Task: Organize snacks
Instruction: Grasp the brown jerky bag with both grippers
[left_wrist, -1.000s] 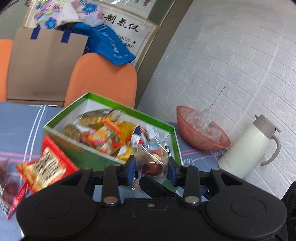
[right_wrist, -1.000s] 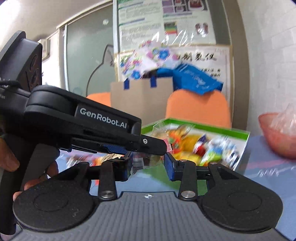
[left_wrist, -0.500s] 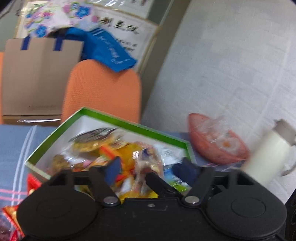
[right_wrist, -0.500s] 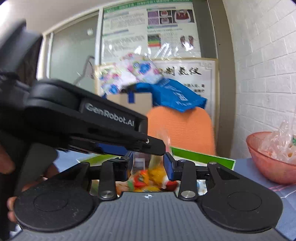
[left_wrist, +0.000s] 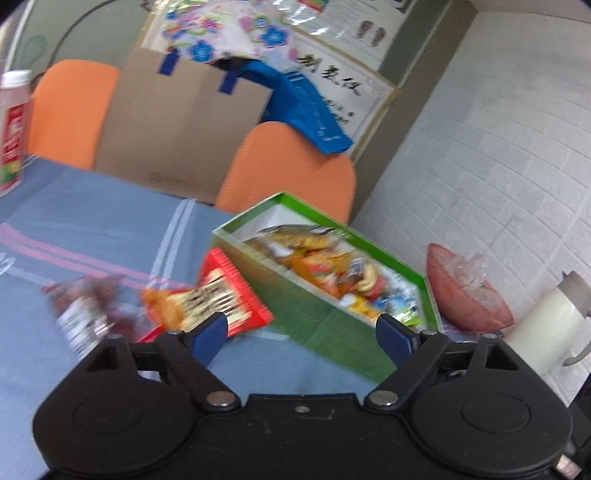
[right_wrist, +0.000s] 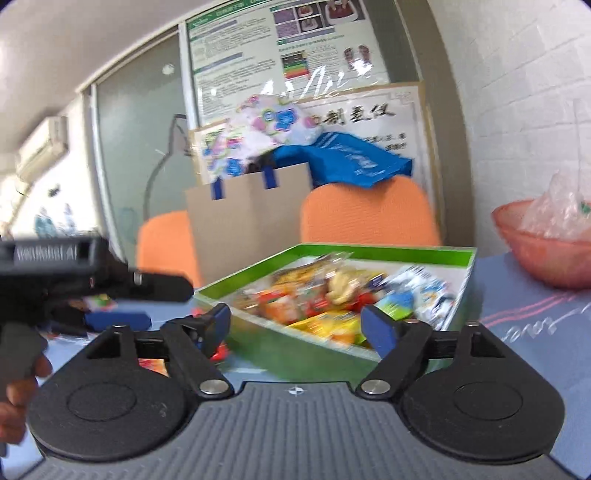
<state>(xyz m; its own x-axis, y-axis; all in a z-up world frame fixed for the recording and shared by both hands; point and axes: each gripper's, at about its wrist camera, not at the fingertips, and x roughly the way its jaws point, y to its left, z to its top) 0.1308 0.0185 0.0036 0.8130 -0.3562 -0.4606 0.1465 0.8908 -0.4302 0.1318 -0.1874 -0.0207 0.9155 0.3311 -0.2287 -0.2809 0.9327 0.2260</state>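
White wall poster (right_wrist: 360, 118) shows blurred Chinese characters behind snacks box (right_wrist: 388, 254).

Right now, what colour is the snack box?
Green outside, white inside; clearest in the right wrist view.

Glossy snack wrappers (left_wrist: 207, 299); card box (left_wrist: 332, 321); matt cloth tablecloth (left_wrist: 92, 221); translucent plastic bowl (right_wrist: 535, 251).

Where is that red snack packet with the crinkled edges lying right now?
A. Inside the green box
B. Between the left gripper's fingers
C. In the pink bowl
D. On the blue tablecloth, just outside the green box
D: the red snack packet lies on the blue tablecloth against the outer wall of the green box, not in it.
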